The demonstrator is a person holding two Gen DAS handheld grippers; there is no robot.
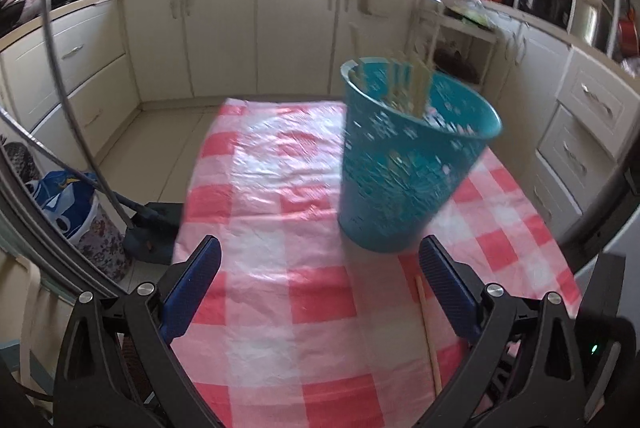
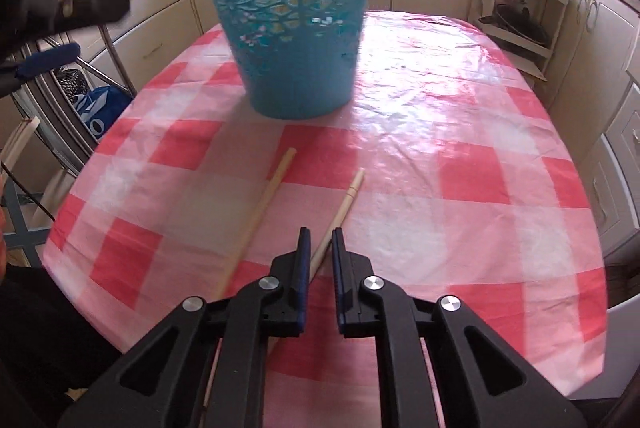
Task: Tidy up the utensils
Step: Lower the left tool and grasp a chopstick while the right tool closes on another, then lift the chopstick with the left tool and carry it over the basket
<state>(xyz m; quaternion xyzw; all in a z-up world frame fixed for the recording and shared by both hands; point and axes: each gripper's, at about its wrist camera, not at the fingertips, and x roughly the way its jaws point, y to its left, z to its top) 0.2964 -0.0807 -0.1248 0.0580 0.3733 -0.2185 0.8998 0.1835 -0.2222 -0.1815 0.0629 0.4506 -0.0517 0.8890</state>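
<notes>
A teal perforated basket (image 1: 404, 168) stands on the red and white checked tablecloth (image 1: 280, 212) with several wooden chopsticks (image 1: 416, 88) sticking up inside it. My left gripper (image 1: 320, 268) is open and empty, just in front of the basket. One chopstick (image 1: 428, 332) lies on the cloth by its right finger. In the right wrist view the basket (image 2: 292, 12) stands ahead. My right gripper (image 2: 320, 240) is shut on a chopstick (image 2: 344, 208) low over the cloth. A second chopstick (image 2: 260, 212) lies to its left.
The table (image 2: 520, 228) ends close on the left and the right. Cream kitchen cabinets (image 1: 224, 28) run around the room. A metal chair frame (image 2: 104, 36) and a blue bag (image 1: 68, 204) stand left of the table. A shelf rack (image 2: 520, 20) is at the far right.
</notes>
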